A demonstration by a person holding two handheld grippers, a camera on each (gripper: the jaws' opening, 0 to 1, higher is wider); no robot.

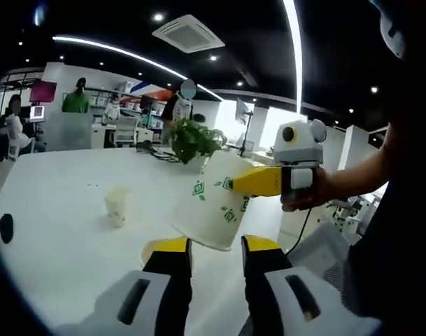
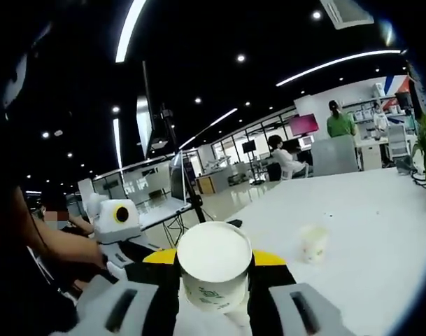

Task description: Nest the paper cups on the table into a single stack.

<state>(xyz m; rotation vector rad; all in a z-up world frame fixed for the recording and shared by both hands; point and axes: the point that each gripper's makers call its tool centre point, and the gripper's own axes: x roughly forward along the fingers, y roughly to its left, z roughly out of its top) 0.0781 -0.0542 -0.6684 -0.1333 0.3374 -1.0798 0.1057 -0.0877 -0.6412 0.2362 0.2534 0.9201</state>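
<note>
A white paper cup with green marks hangs tilted over the white table. My right gripper comes in from the right, shut on it. In the right gripper view the same cup sits between the yellow-tipped jaws of my right gripper, its mouth towards the camera. My left gripper is open just below that cup, jaws apart with nothing between them. A second, smaller cup stands upright on the table, and is also visible as a small cup to the right of the held one.
A potted plant stands at the table's far side. A small black object lies near the left edge. A person's hand holds the right gripper. Desks, monitors and people fill the background.
</note>
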